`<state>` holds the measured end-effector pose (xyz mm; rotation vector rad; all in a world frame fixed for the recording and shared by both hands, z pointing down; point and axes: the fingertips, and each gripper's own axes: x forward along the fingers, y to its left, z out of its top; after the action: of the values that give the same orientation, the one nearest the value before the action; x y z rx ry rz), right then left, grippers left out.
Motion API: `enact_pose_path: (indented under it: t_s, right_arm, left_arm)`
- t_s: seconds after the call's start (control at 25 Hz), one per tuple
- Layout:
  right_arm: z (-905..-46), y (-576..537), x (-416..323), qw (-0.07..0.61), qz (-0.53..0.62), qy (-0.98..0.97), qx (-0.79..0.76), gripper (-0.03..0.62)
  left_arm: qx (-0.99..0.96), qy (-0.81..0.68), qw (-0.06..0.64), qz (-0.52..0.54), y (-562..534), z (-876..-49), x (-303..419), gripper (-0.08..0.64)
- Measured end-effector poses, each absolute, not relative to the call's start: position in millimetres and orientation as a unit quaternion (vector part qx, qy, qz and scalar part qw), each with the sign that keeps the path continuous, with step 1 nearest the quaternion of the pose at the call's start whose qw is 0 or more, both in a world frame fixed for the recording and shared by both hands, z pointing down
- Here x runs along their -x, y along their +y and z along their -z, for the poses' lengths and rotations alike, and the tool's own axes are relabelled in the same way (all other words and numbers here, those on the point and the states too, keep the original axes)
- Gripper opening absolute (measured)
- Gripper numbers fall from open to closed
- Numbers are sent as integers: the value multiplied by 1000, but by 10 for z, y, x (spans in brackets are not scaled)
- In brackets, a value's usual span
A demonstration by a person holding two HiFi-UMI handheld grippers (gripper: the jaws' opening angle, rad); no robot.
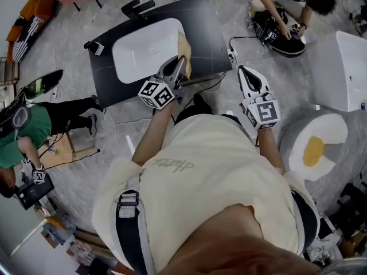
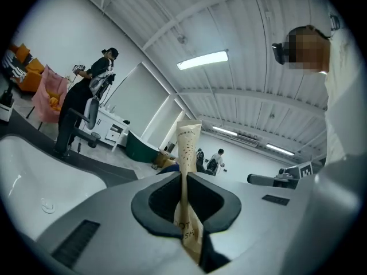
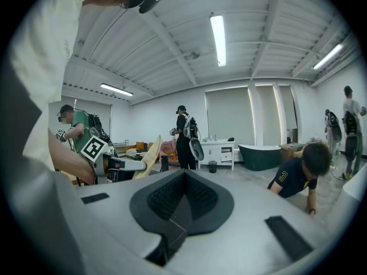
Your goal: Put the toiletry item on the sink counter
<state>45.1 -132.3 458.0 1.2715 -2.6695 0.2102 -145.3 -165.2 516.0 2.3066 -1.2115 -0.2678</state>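
My L tool (image 2: 184, 181) is clamped on the tan toiletry tube (image 2: 187, 148), which stands upright betw. the jaws w/ its crimped end up. In head view the tube sits over the dark worktop (image 1: 202, 22), just beside the white sink (image 1: 143, 50). My R tool (image 3: 183, 179) has its jaws together w/ nothing betw. them, off the worktop's edge, over the floor (image 1: 269, 50).

An egg-shaped rug (image 1: 314, 148) lies on the floor (image 1: 275, 73) — a person (image 1: 289, 4) crouches.
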Motion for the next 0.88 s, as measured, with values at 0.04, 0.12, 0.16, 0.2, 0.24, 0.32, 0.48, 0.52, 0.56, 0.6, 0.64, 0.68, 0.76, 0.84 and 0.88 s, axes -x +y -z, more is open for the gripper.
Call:
enact_pose_path:
  t_s: [0.04, 0.12, 0.16, 0.2, 0.24, 0.32, 0.48, 0.52, 0.56, 0.6, 0.64, 0.68, 0.76, 0.84, 0.88]
  right_arm:
    - [-4597, -1418, -372, 91, -71, -897, -427, -6]
    - [-4639, -1601, -238, 97, -71, -897, -425, -6]
    - [-4656, -1691, -186, 98, -73, -897, -425, -6]
    - [-4669, -1779, -142, 98, -75, -897, -425, -5]
    - [-4677, -1861, -101, 97, -79, -897, -425, -6]
    - [-4686, -1994, -31, 95, -87, -899, -420, -6]
    - [-4724, -2236, -10, 97, -102, -905, -402, -5]
    - [-4733, -2306, -33, 95, -106, -907, -397, -6]
    - [-4743, -2377, -61, 93, -108, -909, -391, -6]
    - [-4759, -2448, -89, 92, -109, -913, -382, -5]
    - [-4787, -2517, -114, 92, -111, -917, -372, -6]
    - [-4824, -2587, -137, 92, -114, -921, -361, -6]
    - [-4893, -2734, -196, 92, -125, -927, -340, -6]
    - [-4909, -2928, -282, 88, -131, -932, -326, -6]
    - [-4903, -3043, -323, 85, -130, -934, -322, -5]
  left_arm:
    - [-850, -449, 261, 95, -1741, -5210, 1542, 28]
    - [-849, -450, 261, 89, -1900, -5289, 1681, 28]
    - [-850, -451, 258, 85, -1972, -5325, 1728, 28]
    - [-851, -452, 257, 80, -2041, -5363, 1762, 28]
    - [-851, -453, 256, 76, -2108, -5401, 1786, 28]
    - [-849, -455, 259, 72, -2226, -5454, 1801, 28]
    - [-840, -471, 261, 61, -2395, -5504, 1749, 28]
    - [-836, -478, 263, 57, -2431, -5526, 1730, 28]
    - [-830, -487, 266, 54, -2469, -5550, 1709, 28]
    - [-824, -496, 268, 52, -2509, -5568, 1690, 28]
    - [-818, -507, 268, 48, -2550, -5581, 1675, 28]
    - [-812, -517, 267, 43, -2587, -5593, 1665, 28]
    - [-799, -538, 268, 28, -2643, -5645, 1641, 28]
    - [-786, -554, 275, 10, -2696, -5764, 1586, 28]
    - [-780, -559, 281, 2, -2730, -5844, 1557, 28]
